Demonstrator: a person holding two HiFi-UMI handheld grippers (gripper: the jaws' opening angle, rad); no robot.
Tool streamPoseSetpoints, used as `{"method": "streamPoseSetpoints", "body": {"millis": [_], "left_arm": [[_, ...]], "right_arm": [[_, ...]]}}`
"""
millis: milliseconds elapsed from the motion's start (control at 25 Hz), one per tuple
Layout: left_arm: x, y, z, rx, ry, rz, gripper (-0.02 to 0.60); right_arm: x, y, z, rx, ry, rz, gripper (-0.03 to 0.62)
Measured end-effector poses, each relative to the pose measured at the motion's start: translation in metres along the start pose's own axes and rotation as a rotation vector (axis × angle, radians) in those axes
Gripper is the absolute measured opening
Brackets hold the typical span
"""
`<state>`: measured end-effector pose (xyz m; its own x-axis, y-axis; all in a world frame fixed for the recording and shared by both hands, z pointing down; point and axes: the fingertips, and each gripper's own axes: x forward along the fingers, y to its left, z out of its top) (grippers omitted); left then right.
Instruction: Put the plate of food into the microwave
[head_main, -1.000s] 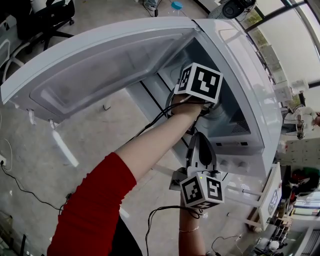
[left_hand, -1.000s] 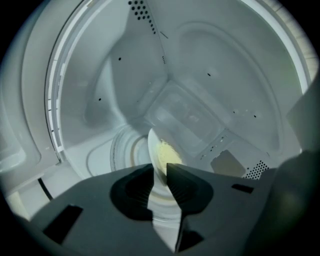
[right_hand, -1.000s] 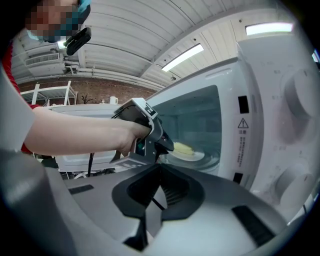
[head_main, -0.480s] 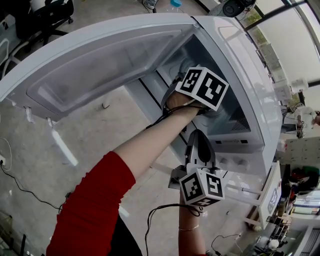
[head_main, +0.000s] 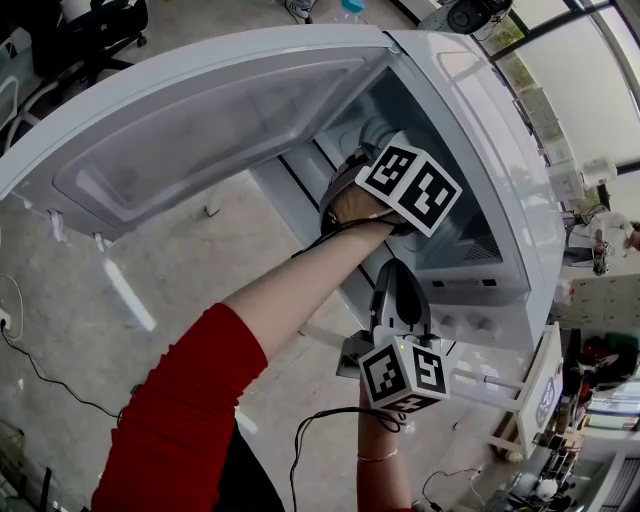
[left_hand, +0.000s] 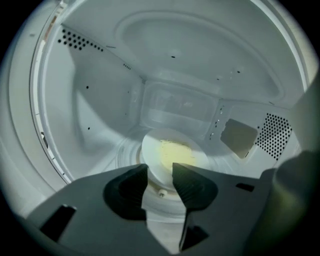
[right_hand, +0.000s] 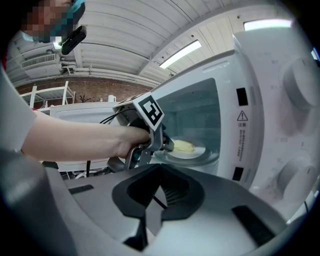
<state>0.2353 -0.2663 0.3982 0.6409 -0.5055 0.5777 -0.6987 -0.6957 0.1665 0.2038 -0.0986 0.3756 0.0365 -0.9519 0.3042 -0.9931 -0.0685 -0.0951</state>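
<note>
Right gripper view, microwave, warning label illegible

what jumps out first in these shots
The white microwave with its door swung wide open fills the head view. Inside, on the turntable, sits the plate of food. The left hand-held gripper reaches in just short of it; its jaws have just been opening, with nothing gripped between them.

Plate with yellow food sits on the turntable. Turntable lies on the microwave cavity floor.
</note>
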Motion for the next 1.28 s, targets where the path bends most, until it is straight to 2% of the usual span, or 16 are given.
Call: {"method": "streamPoseSetpoints", "body": {"millis": [320, 520, 600, 720, 880, 1120, 1280], "left_arm": [[0.003, 0.001, 0.001, 0.085, 0.017, 0.028, 0.164], [0.003, 0.001, 0.002, 0.072, -0.005, 0.018, 0.164], [-0.002, 0.002, 0.005, 0.054, -0.04, -0.001, 0.161], [-0.02, 0.003, 0.013, -0.007, -0.126, -0.065, 0.119], [-0.048, 0.008, 0.015, -0.083, -0.214, -0.157, 0.011], [-0.108, -0.019, 0.009, -0.127, -0.315, -0.361, 0.009], [-0.161, -0.032, -0.006, -0.143, -0.336, -0.415, 0.009]], "right_arm": [[0.002, -0.001, 0.0, 0.004, 0.008, 0.0, 0.014], [0.001, -0.002, -0.001, 0.01, 0.009, -0.005, 0.014], [0.0, -0.003, -0.002, 0.01, 0.008, -0.008, 0.014], [-0.001, -0.003, -0.001, 0.014, -0.001, -0.006, 0.015], [-0.002, -0.002, 0.002, 0.024, -0.016, -0.001, 0.014], [-0.02, 0.0, 0.021, 0.064, -0.02, 0.039, 0.015], [-0.054, 0.012, 0.032, 0.089, -0.034, 0.081, 0.015]]}}
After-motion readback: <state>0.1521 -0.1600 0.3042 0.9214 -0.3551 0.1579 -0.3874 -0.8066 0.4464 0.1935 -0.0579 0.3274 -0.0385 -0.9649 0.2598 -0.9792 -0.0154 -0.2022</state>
